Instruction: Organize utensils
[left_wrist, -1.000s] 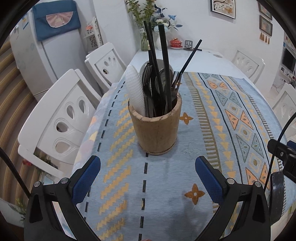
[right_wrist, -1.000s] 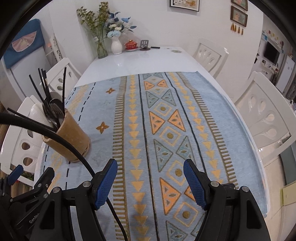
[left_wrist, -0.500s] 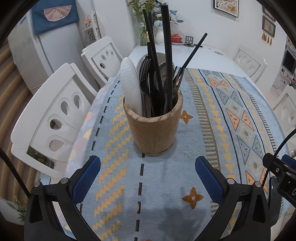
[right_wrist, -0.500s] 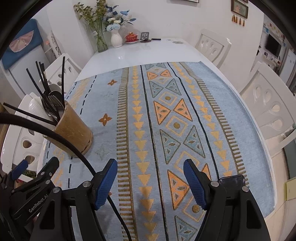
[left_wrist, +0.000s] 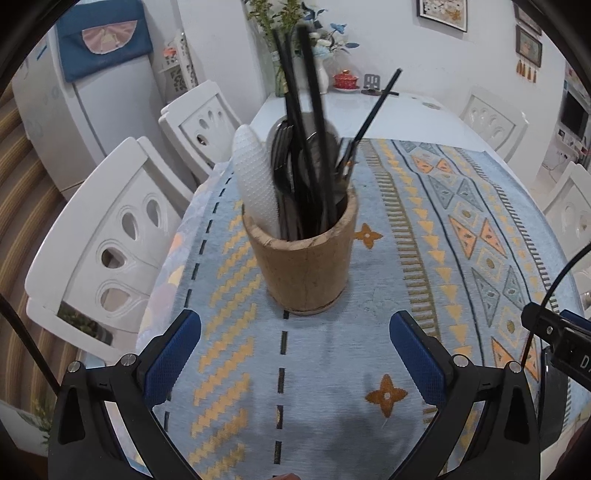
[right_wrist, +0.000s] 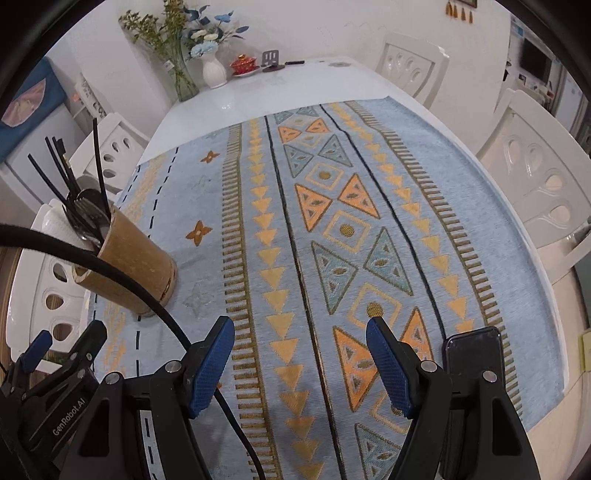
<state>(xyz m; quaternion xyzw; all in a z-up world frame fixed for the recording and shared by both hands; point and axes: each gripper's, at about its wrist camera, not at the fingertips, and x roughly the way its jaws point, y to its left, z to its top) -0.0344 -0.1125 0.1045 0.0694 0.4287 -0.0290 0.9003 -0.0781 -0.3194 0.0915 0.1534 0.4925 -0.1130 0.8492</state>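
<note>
A white table (right_wrist: 258, 92) is covered in part by a blue patterned cloth (right_wrist: 424, 236). White chairs (left_wrist: 110, 236) with teardrop cut-outs are set along both sides. Vases of flowers (right_wrist: 212, 55) and a red lidded bowl (right_wrist: 242, 64) are placed at the far end, against a white wall (left_wrist: 406, 44) hung with framed pictures (left_wrist: 441, 13). A white fridge (left_wrist: 74, 110) is seen at the left.
</note>
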